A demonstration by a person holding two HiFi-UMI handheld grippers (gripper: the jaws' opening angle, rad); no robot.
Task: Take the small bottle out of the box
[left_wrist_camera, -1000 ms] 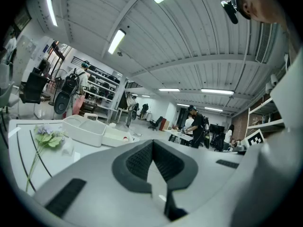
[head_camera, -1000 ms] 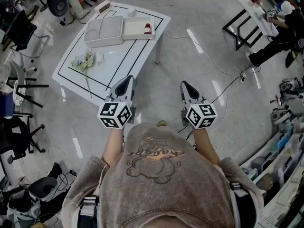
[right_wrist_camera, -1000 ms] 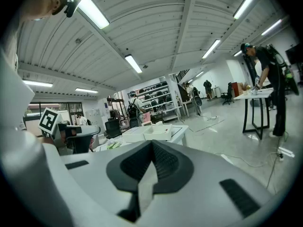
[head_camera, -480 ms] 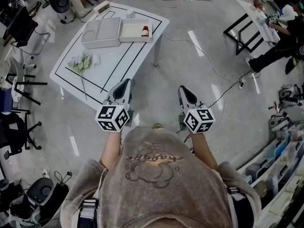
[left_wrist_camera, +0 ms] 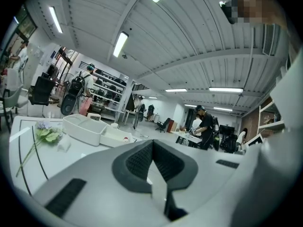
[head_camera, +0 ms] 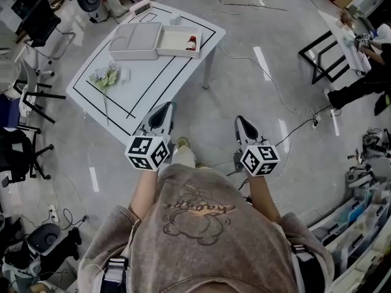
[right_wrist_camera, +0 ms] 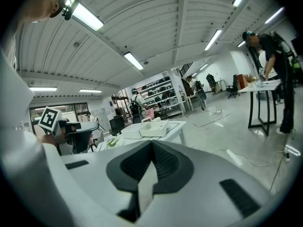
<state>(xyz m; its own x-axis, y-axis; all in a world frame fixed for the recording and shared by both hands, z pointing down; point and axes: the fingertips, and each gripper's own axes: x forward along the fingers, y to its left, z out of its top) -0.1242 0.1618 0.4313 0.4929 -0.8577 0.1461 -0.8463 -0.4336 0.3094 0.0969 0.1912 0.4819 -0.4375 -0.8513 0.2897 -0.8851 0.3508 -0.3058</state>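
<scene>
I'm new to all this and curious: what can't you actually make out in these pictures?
- Small bottle: head view, too small to read its label or see how full it is.
- Box inside: right gripper view, its own wall hides the contents.
- Table near corner: head view, partly covered by the left gripper.
- Flowers: head view, too small to tell real from fake.

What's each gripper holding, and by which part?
Nothing. Left gripper and right gripper are shut, empty; the bottle sits in the box.
</scene>
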